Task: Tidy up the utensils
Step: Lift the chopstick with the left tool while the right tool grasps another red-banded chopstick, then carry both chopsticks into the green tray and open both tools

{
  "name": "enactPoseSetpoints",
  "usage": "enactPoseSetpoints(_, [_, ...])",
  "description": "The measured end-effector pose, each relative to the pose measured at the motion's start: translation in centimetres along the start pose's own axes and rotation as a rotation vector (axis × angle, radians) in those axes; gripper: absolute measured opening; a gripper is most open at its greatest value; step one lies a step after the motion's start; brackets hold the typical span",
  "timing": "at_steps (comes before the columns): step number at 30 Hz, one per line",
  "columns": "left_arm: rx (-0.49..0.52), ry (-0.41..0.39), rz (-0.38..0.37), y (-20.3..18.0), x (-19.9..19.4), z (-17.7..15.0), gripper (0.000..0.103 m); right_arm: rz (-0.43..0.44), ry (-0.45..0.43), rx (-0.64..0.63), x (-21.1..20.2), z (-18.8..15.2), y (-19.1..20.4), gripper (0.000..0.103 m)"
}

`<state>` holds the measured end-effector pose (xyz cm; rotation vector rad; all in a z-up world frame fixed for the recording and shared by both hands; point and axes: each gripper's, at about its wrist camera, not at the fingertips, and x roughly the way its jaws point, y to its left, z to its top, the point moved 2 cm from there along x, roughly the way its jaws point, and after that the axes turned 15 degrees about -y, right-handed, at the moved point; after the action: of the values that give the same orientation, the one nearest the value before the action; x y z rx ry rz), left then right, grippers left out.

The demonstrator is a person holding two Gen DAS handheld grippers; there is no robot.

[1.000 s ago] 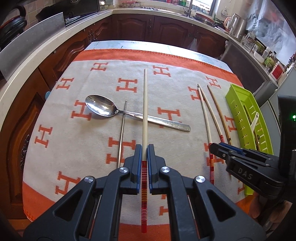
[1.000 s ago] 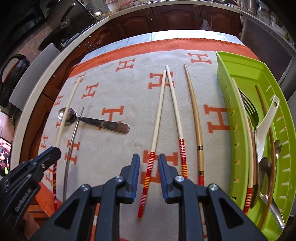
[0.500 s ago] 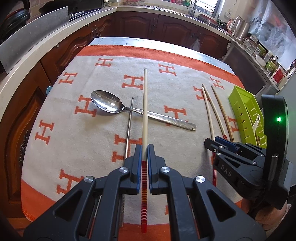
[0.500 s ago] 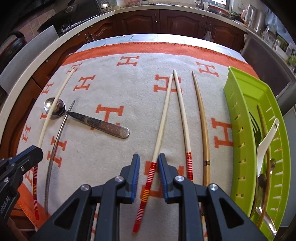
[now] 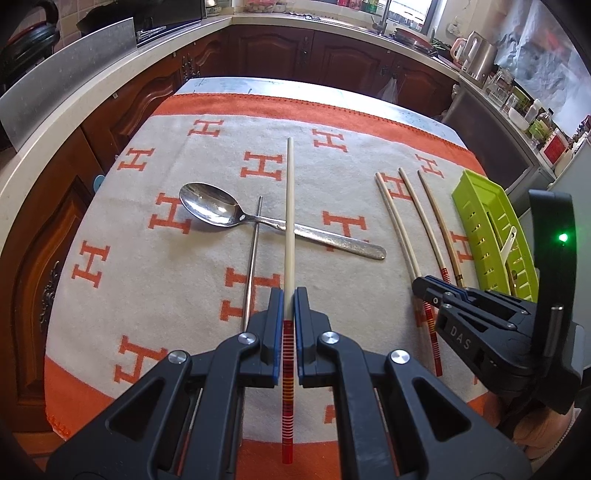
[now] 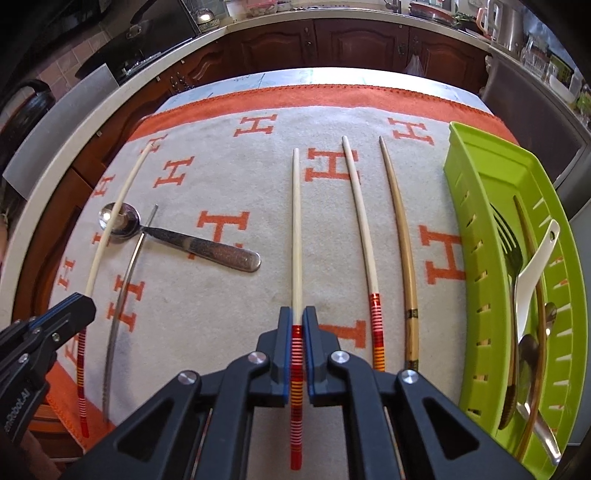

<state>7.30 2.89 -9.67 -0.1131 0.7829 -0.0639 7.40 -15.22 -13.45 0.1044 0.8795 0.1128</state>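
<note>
Both grippers pinching one chopstick each at striped end. Left gripper (image 5: 289, 310) clamped on chopstick (image 5: 289, 221) crossing spoon (image 5: 236, 218). Right gripper (image 6: 296, 325) just closed on its stick (image 6: 296, 236). Tray (image 6: 476, 206) at 3 o'clock, likely drop spot.

Light: we see bright daylight from the window (image 5: 406, 9) behind the counter | Glare: we note highlights on the spoon (image 5: 210, 208) bowl | Shadows: soft, faint beside the spoon | Focus: we find both views sharp, no blur | Distortion: strong fisheye bending, dark vignette at corners
</note>
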Motion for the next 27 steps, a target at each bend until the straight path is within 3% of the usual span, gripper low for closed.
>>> enactPoseSetpoints(14, [0.036,0.000,-0.069,-4.4,-1.7,1.1,0.004,0.106,-0.107,0.115,-6.6,1.1,-3.1,0.005])
enactPoseSetpoints(27, [0.075,0.028,-0.263,-14.7,-2.3,4.1,0.004,0.021,-0.227,0.224,-12.3,2.4,-11.7,0.006])
